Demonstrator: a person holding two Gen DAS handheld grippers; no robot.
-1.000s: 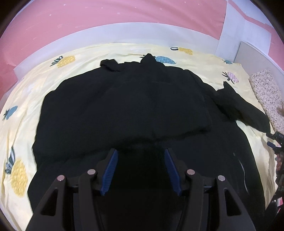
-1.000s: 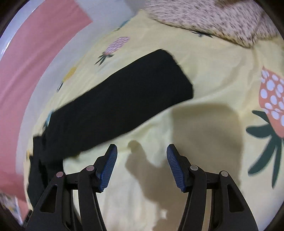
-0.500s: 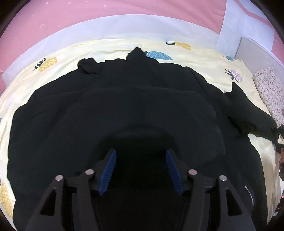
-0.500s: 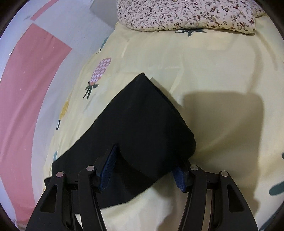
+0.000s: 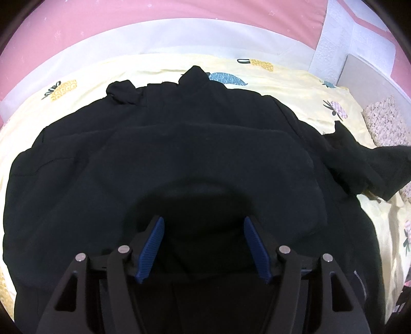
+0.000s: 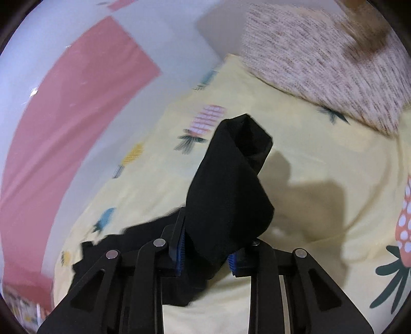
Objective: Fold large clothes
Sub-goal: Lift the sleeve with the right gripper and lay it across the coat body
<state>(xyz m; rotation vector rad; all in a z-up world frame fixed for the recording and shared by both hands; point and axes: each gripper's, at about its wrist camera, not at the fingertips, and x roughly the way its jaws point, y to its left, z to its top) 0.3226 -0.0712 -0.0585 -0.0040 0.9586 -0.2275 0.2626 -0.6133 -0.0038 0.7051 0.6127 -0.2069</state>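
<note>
A large black garment [image 5: 179,154] lies spread over the yellow pineapple-print bedsheet [image 5: 295,77]. My left gripper [image 5: 204,244] hovers low over its near middle. Its jaws are opening, and the blue pads [image 5: 151,246] stand apart with only dark cloth below them, nothing pinched. The garment's right sleeve [image 5: 372,164] rises off the sheet at the right edge. In the right wrist view my right gripper [image 6: 205,253] is closing, with its pads pressed on the black sleeve [image 6: 231,195]. The sleeve end sticks up, twisted, above the sheet [image 6: 321,159].
A floral-print pillow [image 6: 321,64] lies at the head of the bed, also seen as the floral pillow [image 5: 385,123] at the right. A pink and white wall [image 5: 154,15] runs behind the bed. A pale panel [image 5: 359,74] stands in the corner.
The right gripper closed on the sleeve end and lifted it off the sheet. The left gripper came closer and lower over the garment, its jaws a little wider.
</note>
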